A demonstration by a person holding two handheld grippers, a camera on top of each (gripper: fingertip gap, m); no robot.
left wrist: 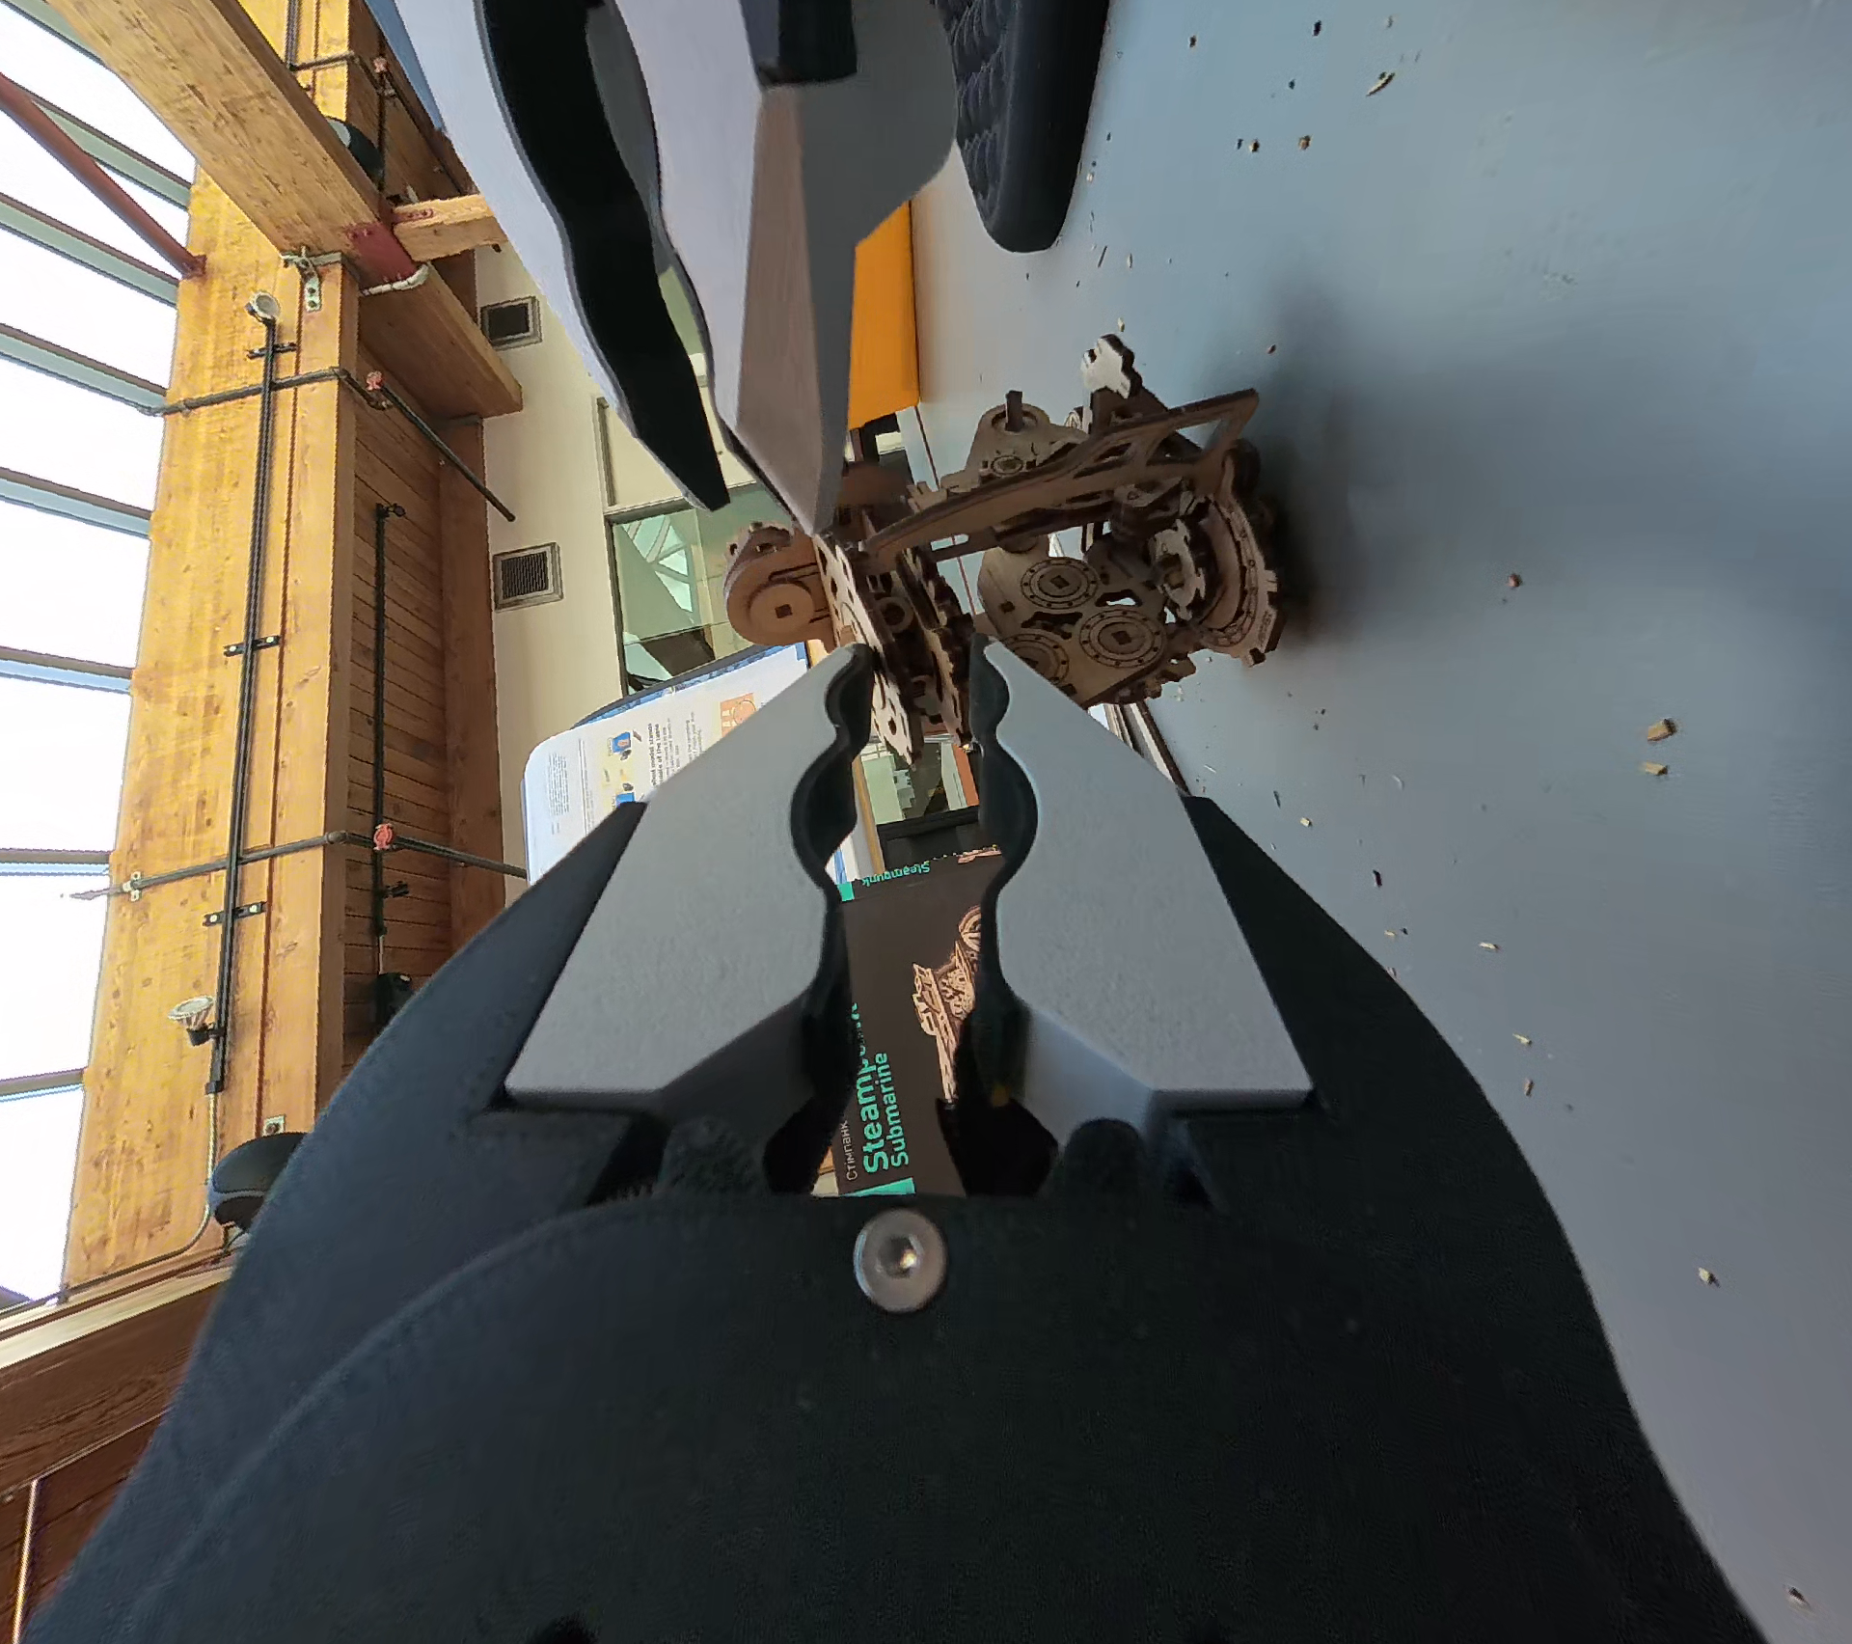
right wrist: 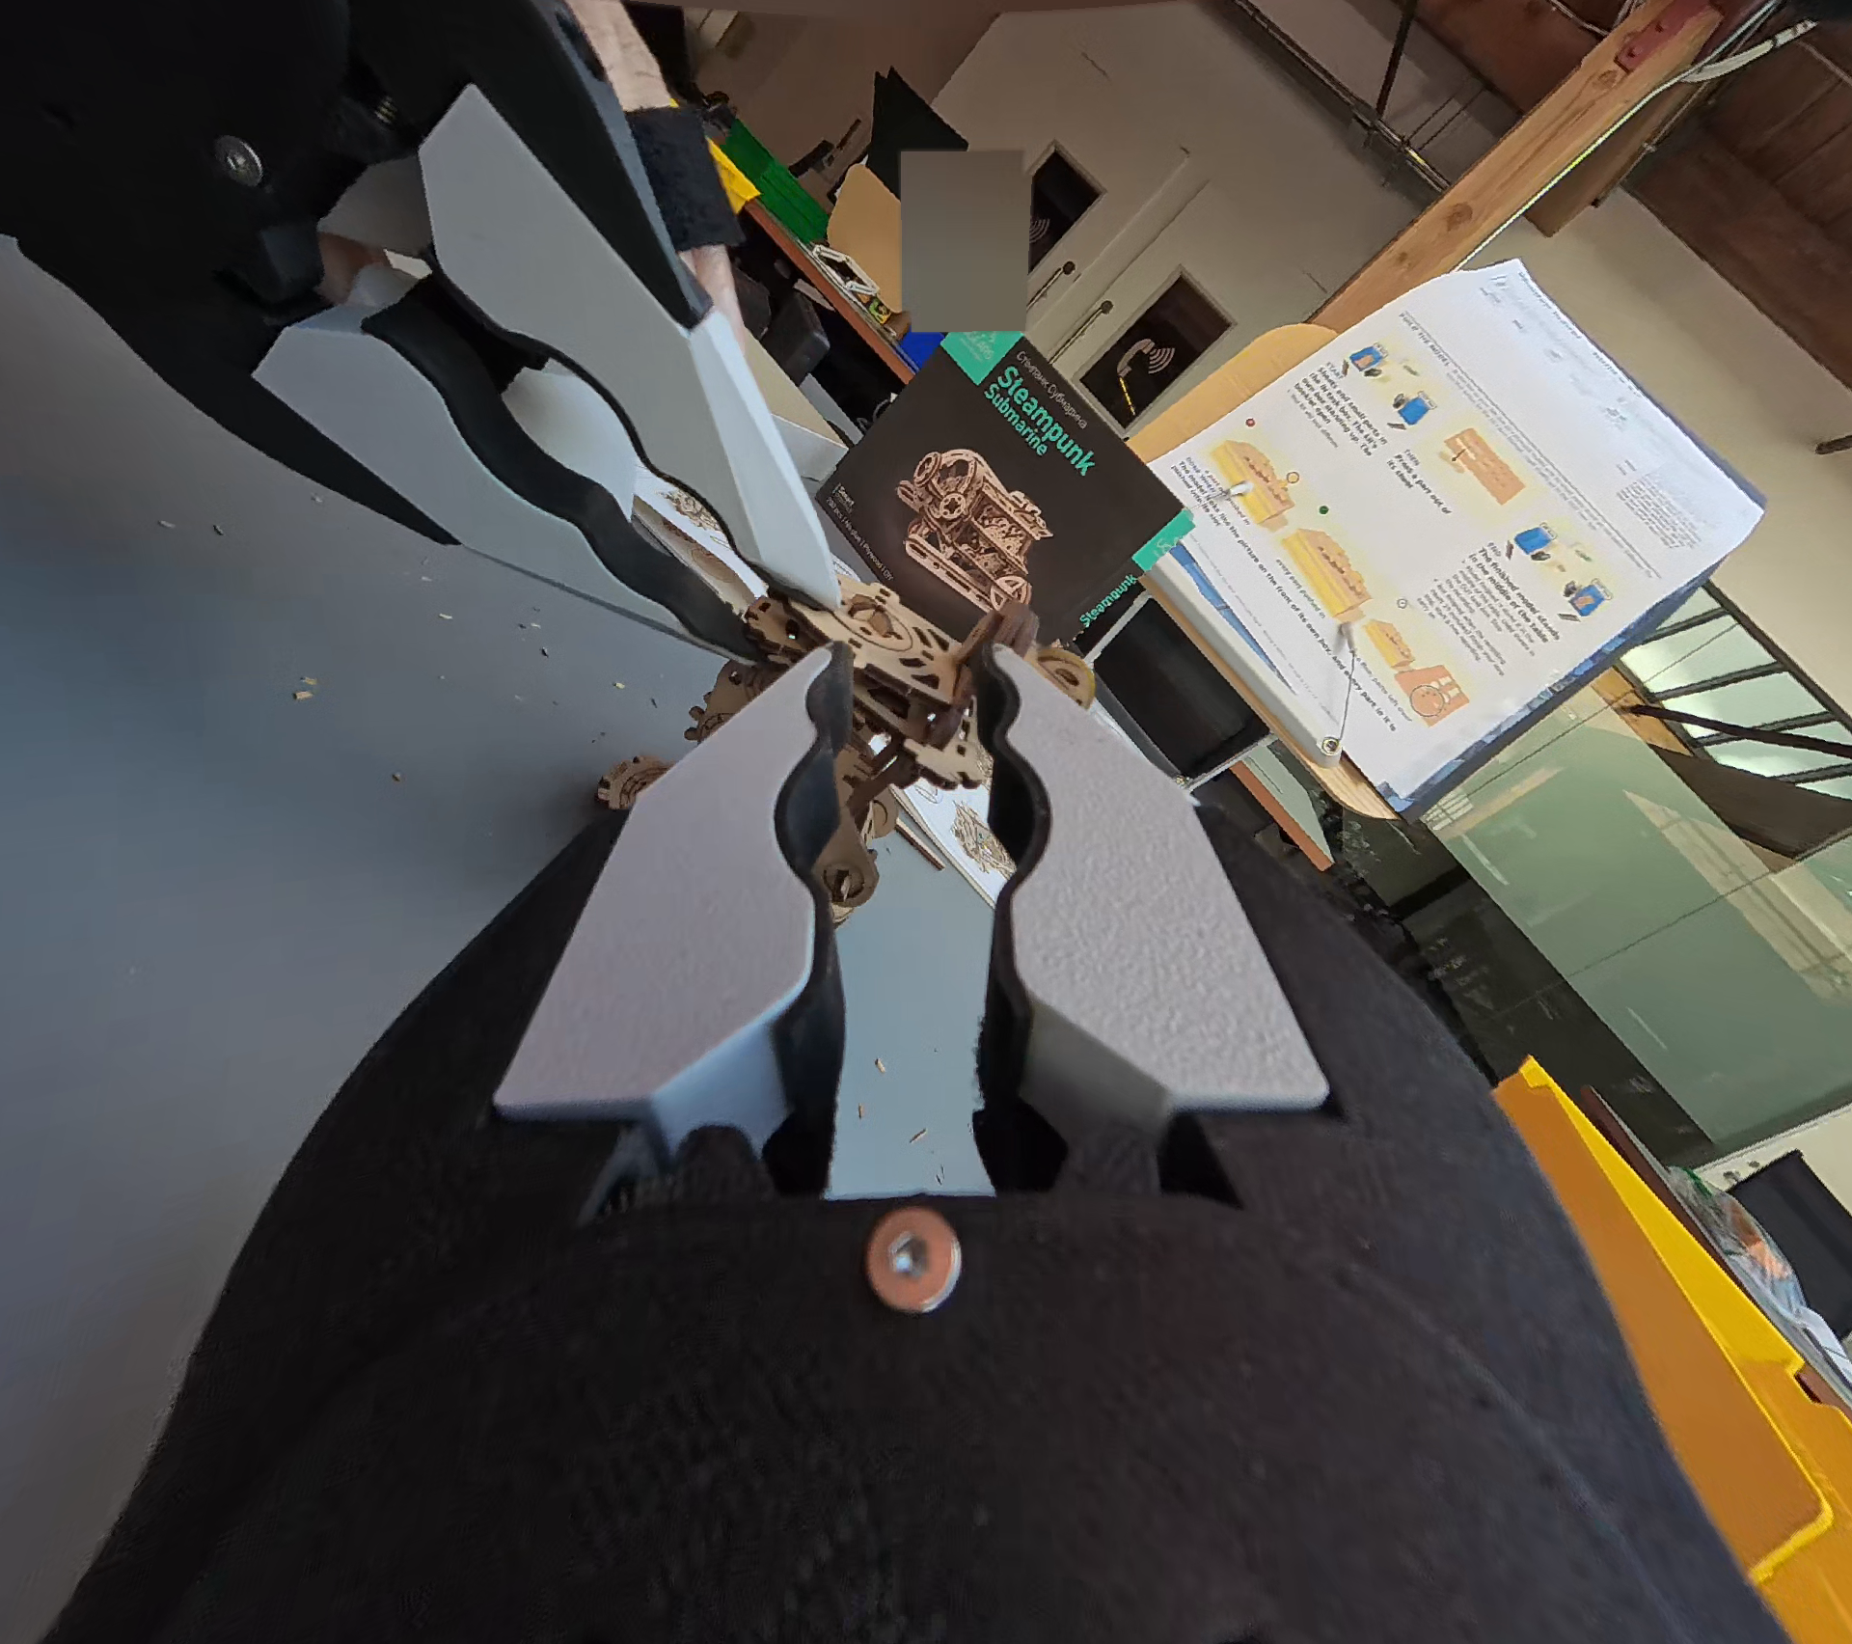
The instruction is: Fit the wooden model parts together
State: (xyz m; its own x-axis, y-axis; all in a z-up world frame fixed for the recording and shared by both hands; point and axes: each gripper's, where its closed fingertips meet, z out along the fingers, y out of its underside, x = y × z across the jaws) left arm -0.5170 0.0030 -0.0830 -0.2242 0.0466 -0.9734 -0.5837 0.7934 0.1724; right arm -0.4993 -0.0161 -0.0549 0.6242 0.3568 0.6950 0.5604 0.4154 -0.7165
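Left wrist view. The picture is rolled on its side, so the grey-blue counter (left wrist: 1503, 393) runs down the right. The wooden model (left wrist: 1062, 553) stands on it just ahead of the left tool (left wrist: 927, 669). It is a laser-cut plywood assembly, pale brown with dark burnt edges: toothed gears, round discs with square centre holes, and an open rectangular frame across its top. The left tool's fingers are a narrow gap apart with a gear plate of the model between their tips; whether the pads press on it cannot be told. The right tool (left wrist: 792, 513) comes in from above, its tips meeting the model's near end. Small wood chips (left wrist: 1659, 734) are scattered on the counter. A dark box (left wrist: 902, 1045) with a model drawing shows between the left tool's fingers.

Right wrist view. The right tool (right wrist: 912, 664) is at the model (right wrist: 882, 674), fingers a narrow gap apart with a thin upright wooden part between the tips; firm clamping cannot be confirmed. The left tool (right wrist: 792, 614) enters from the upper left, its tips drawn close together on the model's far edge. A loose gear (right wrist: 631, 779) lies on the counter (right wrist: 251, 794) beside the model. Behind stand the dark box (right wrist: 992, 493) and an open instruction booklet (right wrist: 1453, 523). A yellow bin (right wrist: 1704, 1345) sits at lower right.
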